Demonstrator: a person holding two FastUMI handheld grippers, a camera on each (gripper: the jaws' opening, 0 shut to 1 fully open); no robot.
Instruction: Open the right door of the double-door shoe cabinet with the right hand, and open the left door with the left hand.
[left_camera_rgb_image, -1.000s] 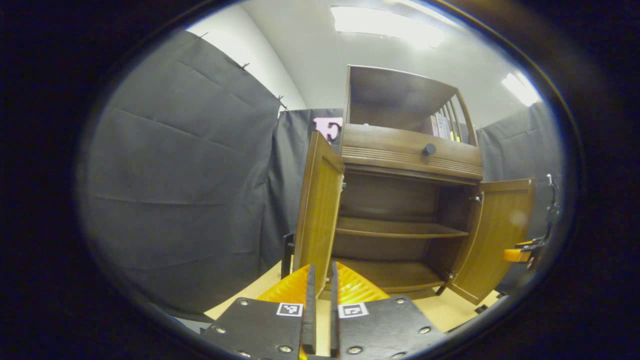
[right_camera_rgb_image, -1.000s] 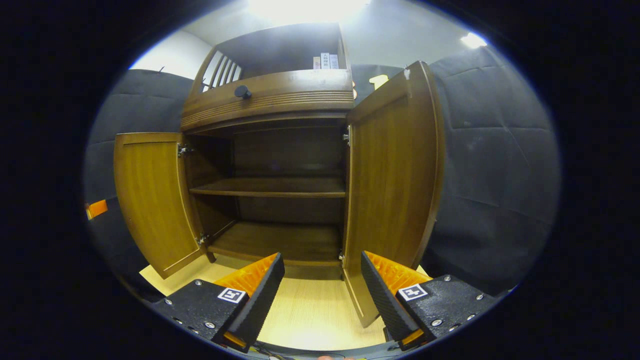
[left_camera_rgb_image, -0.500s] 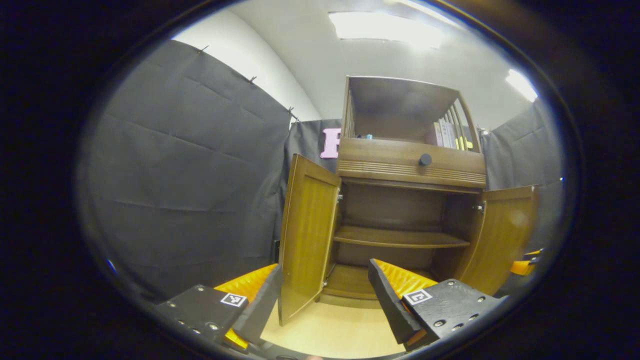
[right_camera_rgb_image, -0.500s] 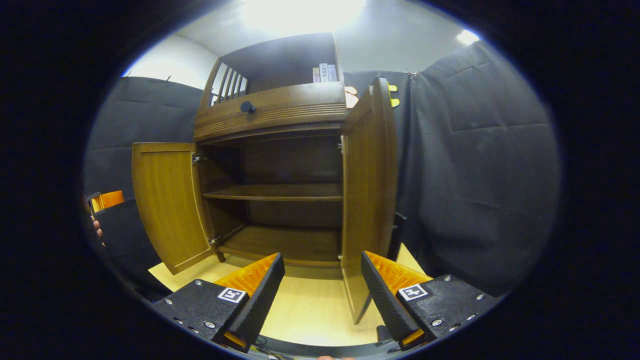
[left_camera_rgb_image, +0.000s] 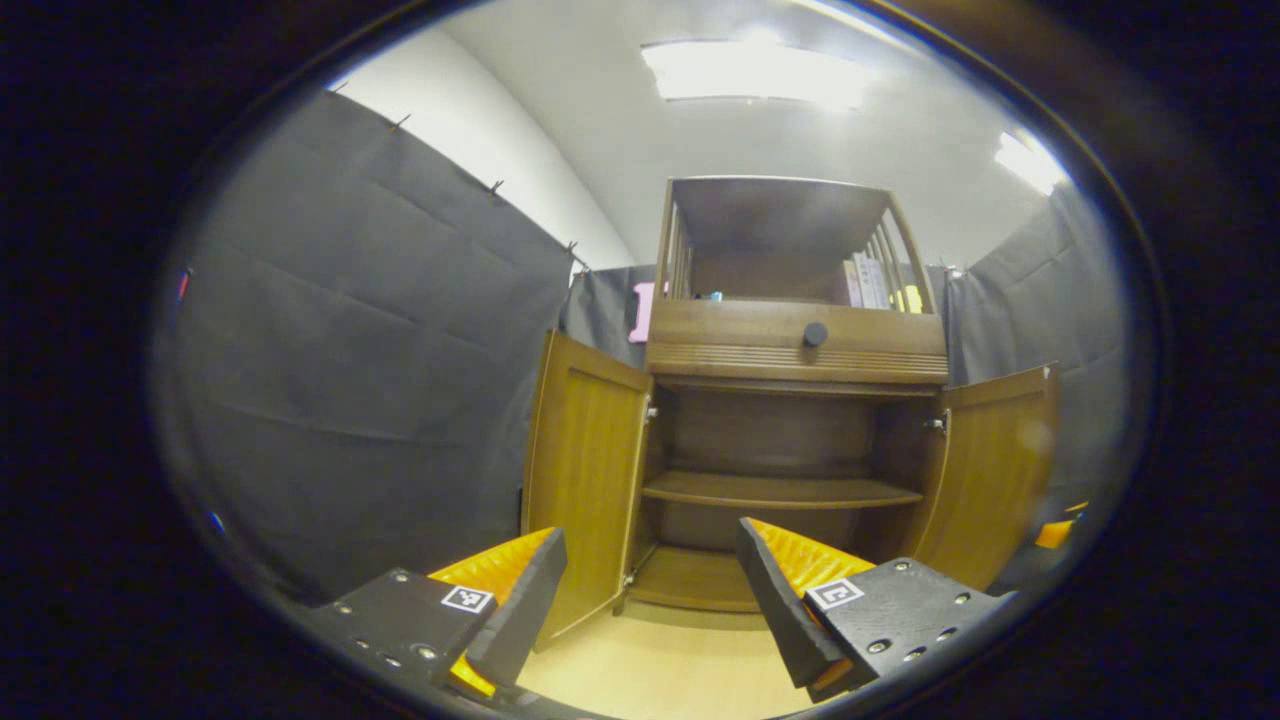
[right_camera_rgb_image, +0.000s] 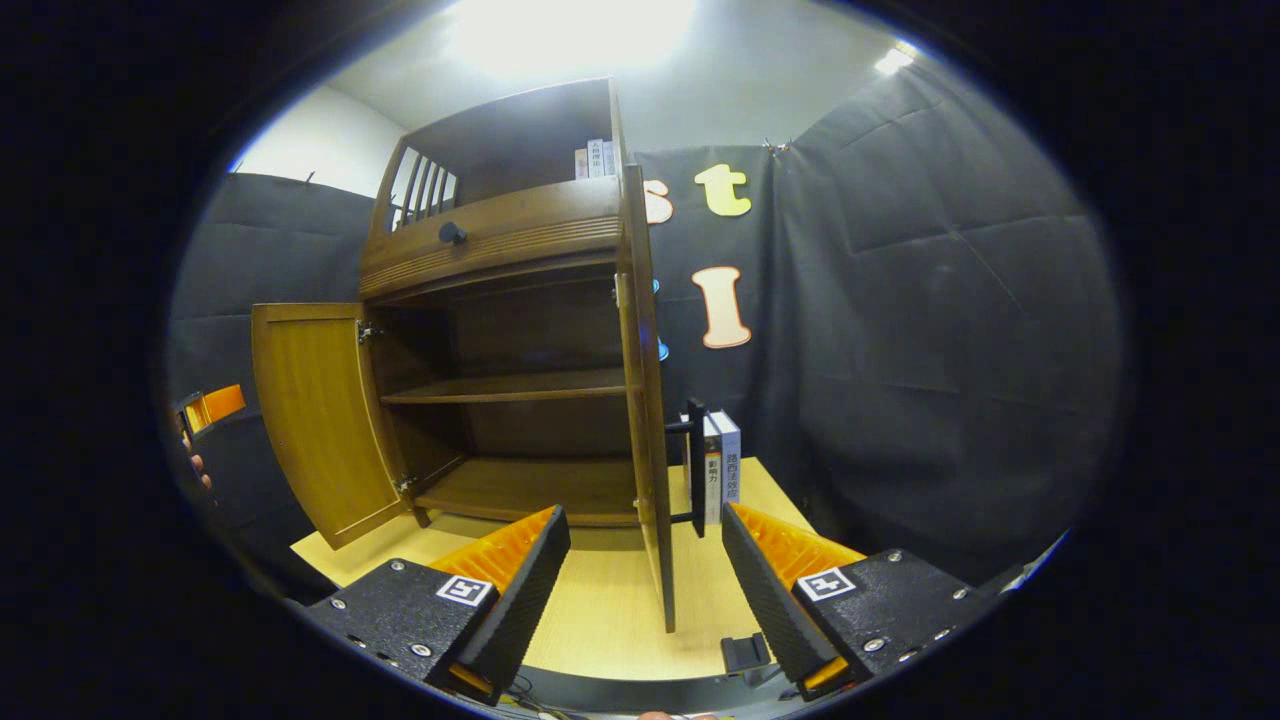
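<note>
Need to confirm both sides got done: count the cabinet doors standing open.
2. The left door is swung out on the cabinet's left side; the right door is swung out on its right. Neither is held by a gripper.

Left gripper (left_camera_rgb_image: 648, 600): a second ago its fingers are nearly together on the left door's (left_camera_rgb_image: 580, 490) edge; now they stand wide apart, holding nothing, and the view sits farther back from the cabinet (left_camera_rgb_image: 790, 440); left door now swung wider, its inner face turned toward the camera. Right gripper (right_camera_rgb_image: 645, 590): finger gap unchanged; its view has shifted so the right door (right_camera_rgb_image: 645, 400) goes from broad inner face to edge-on; door handle (right_camera_rgb_image: 695, 465) and books (right_camera_rgb_image: 722, 465) beside the cabinet come into sight.
</note>
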